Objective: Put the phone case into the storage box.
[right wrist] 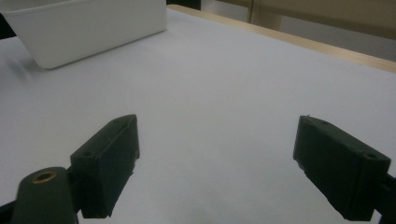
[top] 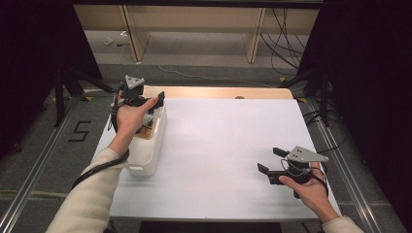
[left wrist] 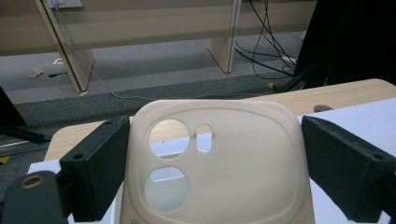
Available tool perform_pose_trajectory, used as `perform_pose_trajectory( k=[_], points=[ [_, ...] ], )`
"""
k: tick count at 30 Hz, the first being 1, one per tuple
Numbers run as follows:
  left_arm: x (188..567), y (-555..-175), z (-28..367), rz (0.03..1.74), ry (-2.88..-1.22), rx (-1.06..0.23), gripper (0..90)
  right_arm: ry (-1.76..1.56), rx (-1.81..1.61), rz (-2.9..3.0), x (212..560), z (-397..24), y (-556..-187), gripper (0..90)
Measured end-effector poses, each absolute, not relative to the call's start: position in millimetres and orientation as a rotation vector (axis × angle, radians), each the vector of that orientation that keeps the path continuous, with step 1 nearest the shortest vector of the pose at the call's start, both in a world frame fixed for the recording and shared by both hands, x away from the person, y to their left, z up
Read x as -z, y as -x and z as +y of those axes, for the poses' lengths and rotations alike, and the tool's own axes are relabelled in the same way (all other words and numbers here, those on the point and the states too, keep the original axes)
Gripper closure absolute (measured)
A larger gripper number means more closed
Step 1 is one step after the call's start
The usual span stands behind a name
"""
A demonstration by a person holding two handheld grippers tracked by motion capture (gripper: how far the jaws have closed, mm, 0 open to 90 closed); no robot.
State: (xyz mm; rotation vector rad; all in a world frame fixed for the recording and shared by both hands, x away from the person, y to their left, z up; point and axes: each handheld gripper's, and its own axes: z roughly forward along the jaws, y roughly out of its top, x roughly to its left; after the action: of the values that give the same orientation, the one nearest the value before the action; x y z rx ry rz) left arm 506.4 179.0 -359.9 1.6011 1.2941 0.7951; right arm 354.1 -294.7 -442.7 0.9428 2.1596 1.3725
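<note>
my left claw (left wrist: pixel 212 172) sits over the white bin (top: pixel 148 153), jaws apart around a cream phone case (left wrist: pixel 219 168); my right claw (right wrist: pixel 229 163) hovers, jaws apart, above the tabletop (top: pixel 218 141).

Phone case (left wrist: pixel 219 172) bottom edge cut off

Cream, soft-looking phone case with round camera cut-outs (left wrist: pixel 219 168): plain, unpatterned. Rectangular white plastic bin (top: pixel 148 145): plain white. Flat white table cover (top: pixel 223 145) beside the bin: uniform white, with a pale wood-grain table edge (top: pixel 218 92) beyond it. Both grippers' jaws: matt black.
</note>
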Motion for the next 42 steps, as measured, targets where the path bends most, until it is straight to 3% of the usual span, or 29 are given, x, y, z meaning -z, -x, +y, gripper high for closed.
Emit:
perform_pose_trajectory(
  k=[42],
  points=[
    [368, -518, 182, 1.310, -1.592, -0.809, 10.9, -0.941, -1.375, 2.151, 442, -296, -353, 15.3]
  ],
)
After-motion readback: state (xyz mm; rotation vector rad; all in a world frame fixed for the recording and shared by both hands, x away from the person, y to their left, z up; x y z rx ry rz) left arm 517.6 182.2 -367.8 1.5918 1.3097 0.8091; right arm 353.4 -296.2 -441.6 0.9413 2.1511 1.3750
